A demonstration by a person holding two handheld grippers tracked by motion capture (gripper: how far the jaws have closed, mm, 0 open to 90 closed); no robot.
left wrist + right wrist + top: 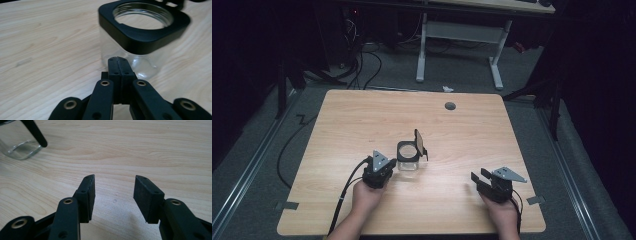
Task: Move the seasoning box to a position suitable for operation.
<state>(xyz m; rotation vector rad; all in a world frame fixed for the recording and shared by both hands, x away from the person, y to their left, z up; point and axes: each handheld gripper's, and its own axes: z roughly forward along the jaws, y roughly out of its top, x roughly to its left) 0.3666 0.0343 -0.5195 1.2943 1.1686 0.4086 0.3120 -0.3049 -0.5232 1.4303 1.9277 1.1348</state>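
A square clear glass jar [407, 159] with a black collar stands near the middle of the wooden table [362, 120]. Its black hinged lid [420, 143] is flipped up at the jar's right side. My left gripper [384, 167] is shut with nothing between its jaws, its tips right against the jar's near wall. In the left gripper view the jar [132, 47] stands just past the closed tips of the left gripper [117, 60]. My right gripper [479, 176] hovers open at the table's front right. In the right gripper view the right gripper [114, 187] is open over bare wood, the jar's base [21, 147] at top left.
A round grey cable grommet [450, 106] sits near the table's far edge. Black cables trail from both grippers toward the front edge. A white desk frame [459, 35] stands on the floor beyond the table.
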